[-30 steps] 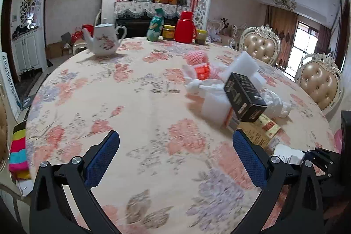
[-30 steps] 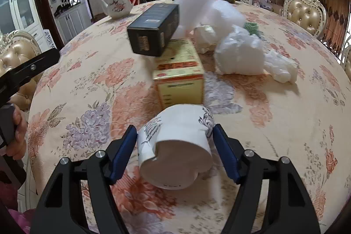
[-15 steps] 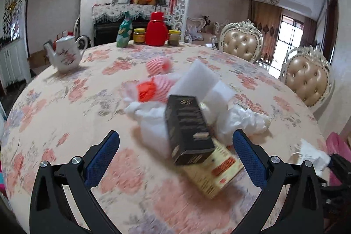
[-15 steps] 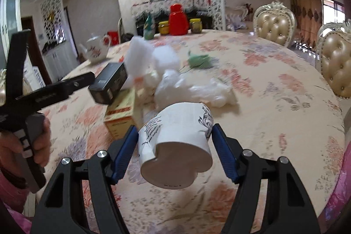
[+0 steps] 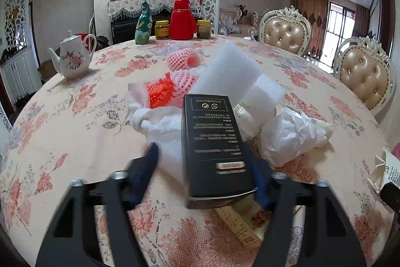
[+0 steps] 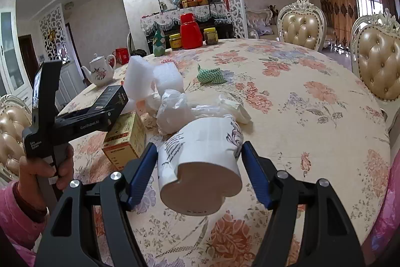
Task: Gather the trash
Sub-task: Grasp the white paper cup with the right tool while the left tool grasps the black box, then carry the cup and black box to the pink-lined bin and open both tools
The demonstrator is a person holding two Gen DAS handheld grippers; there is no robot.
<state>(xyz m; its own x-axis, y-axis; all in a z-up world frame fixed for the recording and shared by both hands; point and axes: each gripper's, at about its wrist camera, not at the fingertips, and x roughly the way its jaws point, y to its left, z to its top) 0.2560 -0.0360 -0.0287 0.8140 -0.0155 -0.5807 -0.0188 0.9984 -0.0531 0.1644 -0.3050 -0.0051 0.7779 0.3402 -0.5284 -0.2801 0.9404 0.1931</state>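
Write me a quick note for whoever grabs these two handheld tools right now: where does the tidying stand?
Right gripper: jaws shut on the crumpled paper cup, held above the table.
Left gripper: jaws have just been closing around the black box; a gap shows on one side, so no firm grip yet.
On the table: yellow box, white foam, plastic bags, red netting, green cloth.
Done: only the cup is picked up. No bin in view.

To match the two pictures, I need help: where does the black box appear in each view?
Left wrist view: black box at lower centre, between the left gripper's closing fingers, over the yellow box.
Right wrist view: black box at middle left, at the tip of the left gripper.
Shared landmark: red thermos at the table's far edge.
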